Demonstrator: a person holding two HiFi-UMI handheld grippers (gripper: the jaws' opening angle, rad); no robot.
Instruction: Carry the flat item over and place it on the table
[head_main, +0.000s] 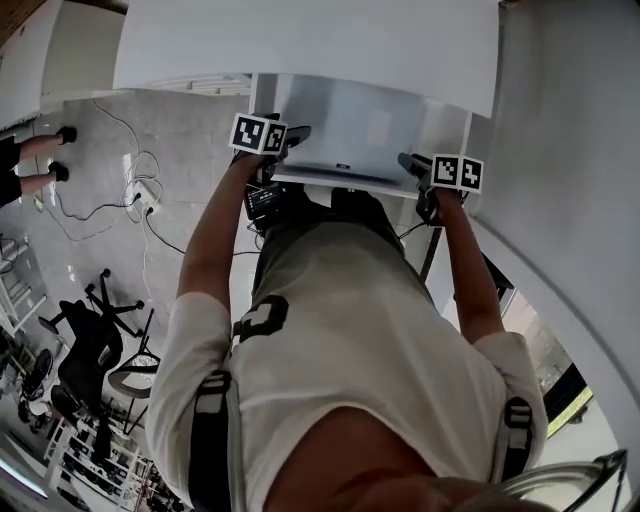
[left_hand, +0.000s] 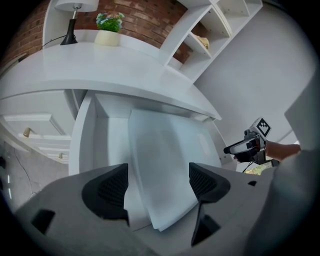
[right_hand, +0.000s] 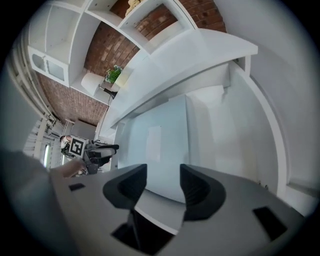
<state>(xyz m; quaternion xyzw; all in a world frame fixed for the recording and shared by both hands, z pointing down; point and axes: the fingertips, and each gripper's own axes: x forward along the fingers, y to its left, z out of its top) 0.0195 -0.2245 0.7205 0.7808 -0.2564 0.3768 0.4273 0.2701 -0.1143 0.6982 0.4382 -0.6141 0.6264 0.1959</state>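
Mostly wht curved desk (left_hand: 100, 65), brick wall (left_hand: 150, 25) bkgd

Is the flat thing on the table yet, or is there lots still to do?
Nothing looks finished yet. The flat item lies on a lower shelf under the top of the white table, not on it. Right now the left gripper and right gripper stand open, each with the item's near edge between its jaws, not pinching. Left to do, I think: grip, lift, carry and lay it on the table.
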